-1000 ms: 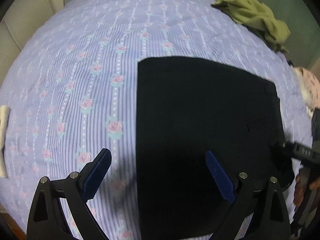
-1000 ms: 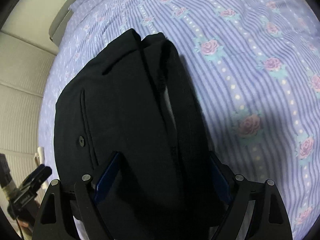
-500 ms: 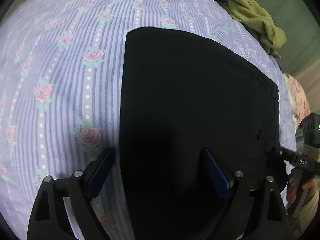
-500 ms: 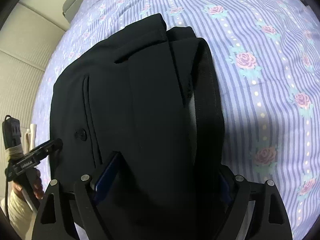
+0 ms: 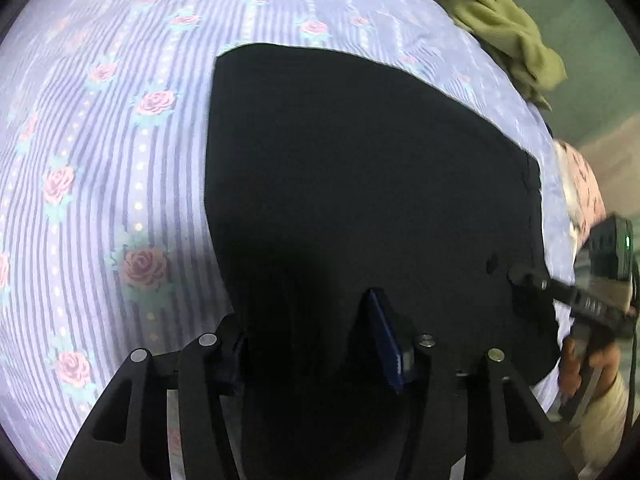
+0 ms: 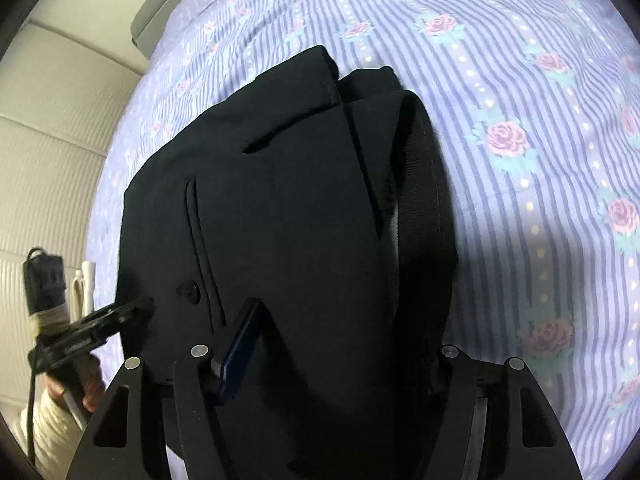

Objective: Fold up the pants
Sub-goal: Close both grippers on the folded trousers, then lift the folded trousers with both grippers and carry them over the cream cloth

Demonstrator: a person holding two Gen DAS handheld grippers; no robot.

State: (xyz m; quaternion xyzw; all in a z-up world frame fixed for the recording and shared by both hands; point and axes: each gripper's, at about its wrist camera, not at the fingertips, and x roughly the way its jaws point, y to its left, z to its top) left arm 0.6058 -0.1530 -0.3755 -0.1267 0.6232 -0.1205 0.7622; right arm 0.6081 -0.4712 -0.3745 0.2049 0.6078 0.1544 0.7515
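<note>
**Both claws closing on the near edge of the folded pants**

The black pants [image 5: 360, 184] are lying folded on the striped bedsheet [image 5: 100, 160], long axis running away from the left claw [image 5: 308, 344], waistband end toward the right claw [image 6: 332, 344]. Both claws' jaws have just been closing with cloth between them (whether the pads are pinching yet, I cannot tell), probably taking 2 corners for another fold.

Right gripper [image 6: 332, 344] jaws have just been closing over the black pants' [image 6: 288, 208] waistband on the striped floral bedsheet [image 6: 520, 80].
</note>
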